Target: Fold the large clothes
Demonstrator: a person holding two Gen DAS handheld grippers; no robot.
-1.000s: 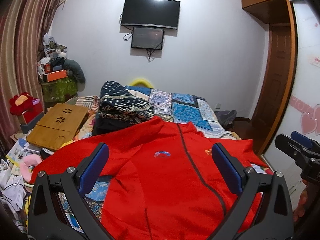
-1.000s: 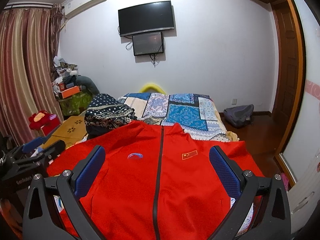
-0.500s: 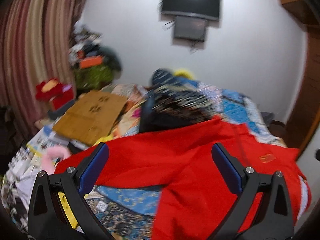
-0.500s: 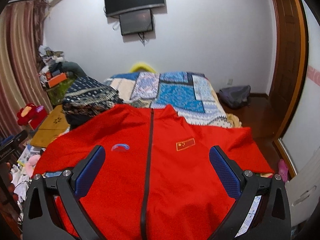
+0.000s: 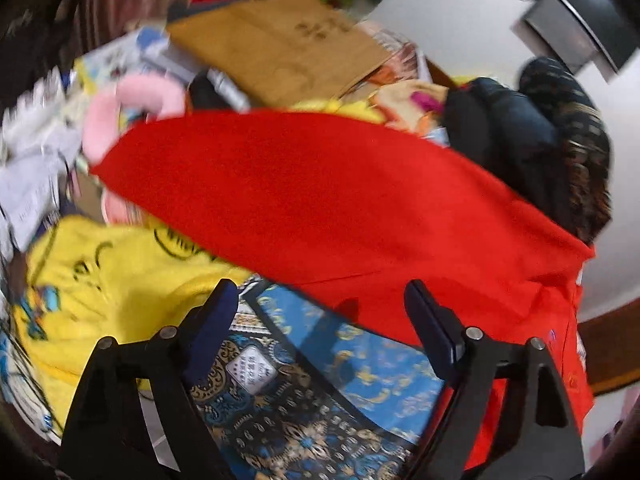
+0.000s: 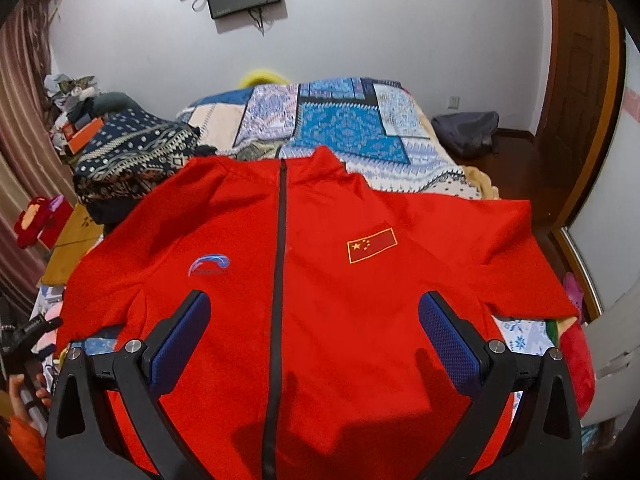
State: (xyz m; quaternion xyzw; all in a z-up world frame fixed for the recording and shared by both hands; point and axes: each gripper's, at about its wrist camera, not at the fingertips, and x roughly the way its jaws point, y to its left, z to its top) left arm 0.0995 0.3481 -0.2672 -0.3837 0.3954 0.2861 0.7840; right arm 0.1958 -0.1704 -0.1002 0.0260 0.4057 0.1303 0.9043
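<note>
A red zip jacket (image 6: 320, 280) lies spread face up on the bed, collar away from me, with a dark zipper, a flag patch and a blue logo. My right gripper (image 6: 314, 308) is open and empty, low over the jacket's chest. In the left wrist view the jacket's left sleeve (image 5: 320, 200) stretches out to the left. My left gripper (image 5: 320, 300) is open and empty, just short of the sleeve's lower edge, over the blue patterned bedspread (image 5: 344, 392).
A folded dark patterned blanket (image 6: 132, 156) lies beside the jacket's left shoulder. A yellow garment (image 5: 100, 280), a pink neck pillow (image 5: 132, 104) and a wooden lap desk (image 5: 288, 44) clutter the left bedside. A door (image 6: 580, 92) and a grey bag (image 6: 468, 132) are at right.
My left gripper has swung left and down toward the jacket's left sleeve. My right gripper has dropped closer over the jacket's chest. Both stay open.
</note>
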